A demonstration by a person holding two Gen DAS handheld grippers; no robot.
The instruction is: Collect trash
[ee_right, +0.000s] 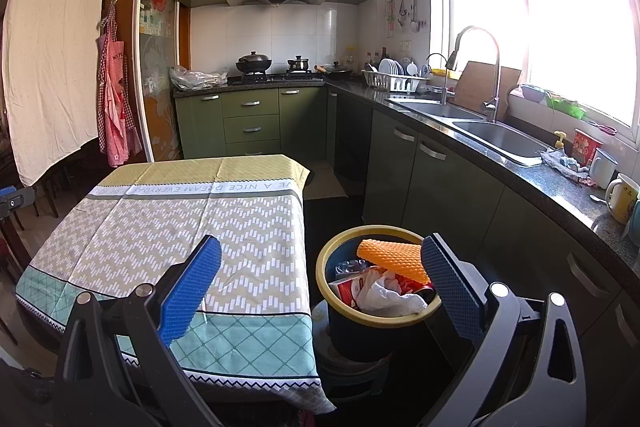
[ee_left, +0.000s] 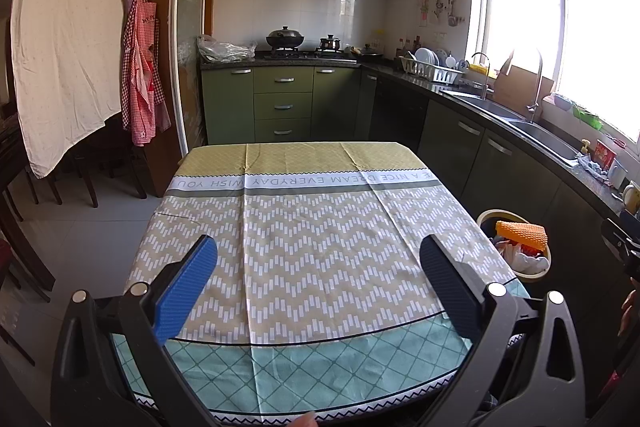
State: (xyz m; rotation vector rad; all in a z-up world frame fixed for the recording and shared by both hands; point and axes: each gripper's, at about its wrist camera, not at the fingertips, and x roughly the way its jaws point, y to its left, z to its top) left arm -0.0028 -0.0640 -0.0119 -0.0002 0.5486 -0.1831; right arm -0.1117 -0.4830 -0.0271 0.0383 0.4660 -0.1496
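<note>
A dark bin with a yellow rim [ee_right: 323, 267] stands on the floor right of the table and holds an orange foam net [ee_right: 394, 259], white crumpled paper [ee_right: 394, 297] and red packaging. My right gripper [ee_right: 320, 287] hangs open just above and before the bin, with nothing between its fingers. The left gripper [ee_left: 318, 287] is open over the table's patterned cloth [ee_left: 312, 227], also holding nothing. In the left wrist view the bin [ee_left: 484, 217] shows at the table's right edge with the orange net [ee_left: 520, 234] on top.
Green cabinets and a dark counter [ee_right: 520, 171] with a double sink [ee_right: 496, 135] run along the right. Mugs [ee_right: 620, 199] sit on the counter. A stove with pots [ee_right: 276, 71] is at the back. Chairs [ee_left: 24, 187] stand left of the table.
</note>
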